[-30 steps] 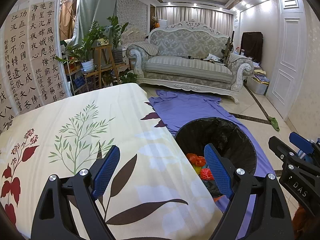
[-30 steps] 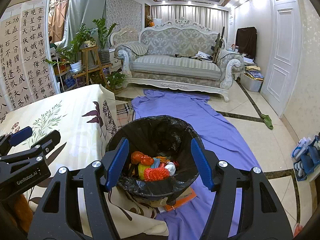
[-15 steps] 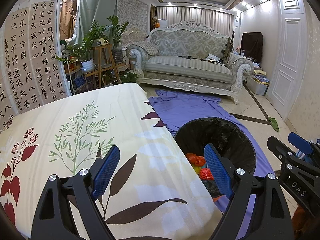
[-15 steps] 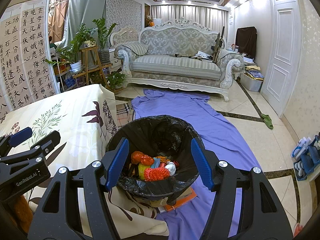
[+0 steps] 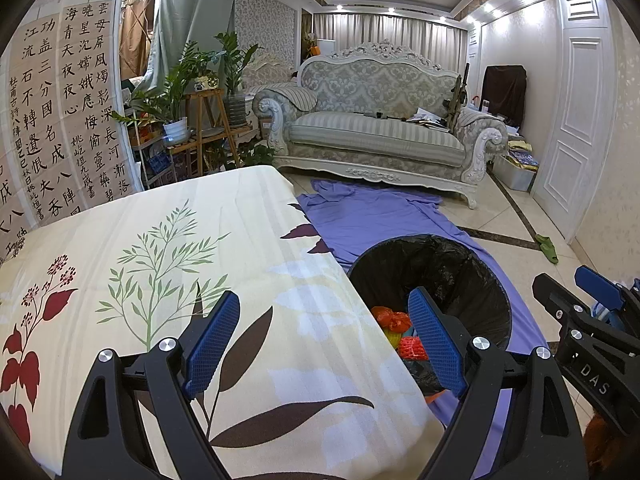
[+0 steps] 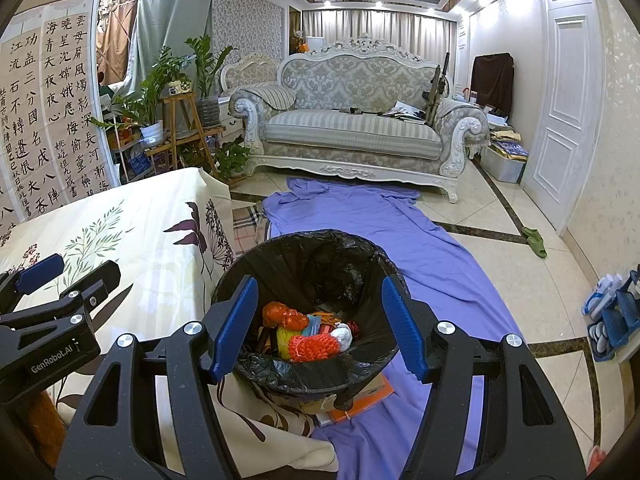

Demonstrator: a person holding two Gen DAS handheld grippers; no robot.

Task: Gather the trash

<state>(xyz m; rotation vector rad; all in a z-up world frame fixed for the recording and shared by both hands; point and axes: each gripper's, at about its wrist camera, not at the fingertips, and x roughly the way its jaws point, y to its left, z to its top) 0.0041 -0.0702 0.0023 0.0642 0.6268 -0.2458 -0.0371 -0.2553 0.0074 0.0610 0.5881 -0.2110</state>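
A bin with a black liner (image 6: 320,256) stands on the floor beside the table; it also shows in the left wrist view (image 5: 440,264). Inside lies trash (image 6: 316,344): orange, red, yellow and white pieces, seen too in the left wrist view (image 5: 400,332). My right gripper (image 6: 316,328) is open and empty, held above the bin's near rim. My left gripper (image 5: 324,340) is open and empty, over the table's right edge, with the floral tablecloth (image 5: 180,260) below it. Each gripper shows at the side of the other's view.
A purple sheet (image 6: 400,240) covers the floor under and beyond the bin. An orange flat item (image 6: 360,400) lies under the bin. A sofa (image 6: 352,128) stands at the back, plants (image 6: 176,80) at the left, a white door (image 6: 568,100) at the right.
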